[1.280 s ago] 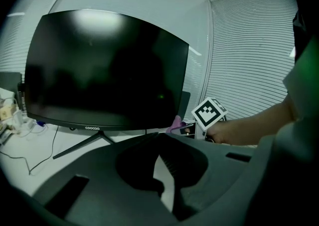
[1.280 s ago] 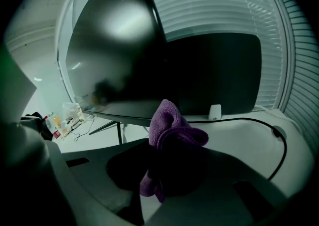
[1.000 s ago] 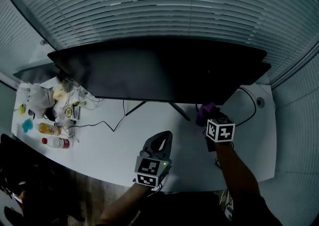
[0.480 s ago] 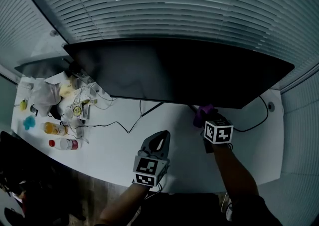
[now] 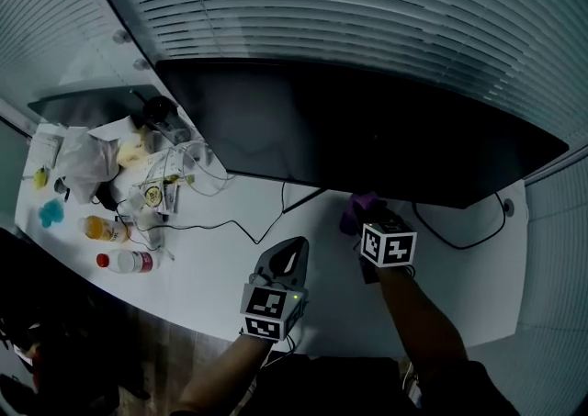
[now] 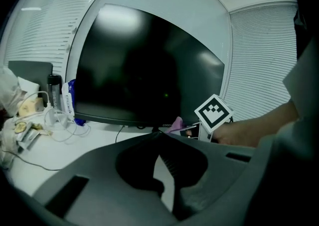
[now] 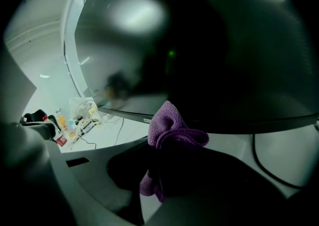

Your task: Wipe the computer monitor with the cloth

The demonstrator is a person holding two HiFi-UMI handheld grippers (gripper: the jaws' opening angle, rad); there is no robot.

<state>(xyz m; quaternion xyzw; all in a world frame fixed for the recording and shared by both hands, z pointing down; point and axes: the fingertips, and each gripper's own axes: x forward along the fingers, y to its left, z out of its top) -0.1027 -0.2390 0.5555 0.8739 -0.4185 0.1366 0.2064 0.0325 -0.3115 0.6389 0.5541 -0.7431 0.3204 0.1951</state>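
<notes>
Cloth (image 7: 171, 129), purple and bunched, is clamped in the fingers of the right gripper (image 5: 361, 219), close under the lower edge of the dark monitor (image 5: 367, 139). The left gripper (image 5: 292, 253) hangs over the white worktop (image 5: 220, 267), fingers together, empty.

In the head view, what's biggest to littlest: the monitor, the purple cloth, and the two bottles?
1. The monitor, by far.
2. The red-capped bottle, orange bottle and purple cloth look about alike; the cloth is bunched and partly hidden, so no ranking.
</notes>
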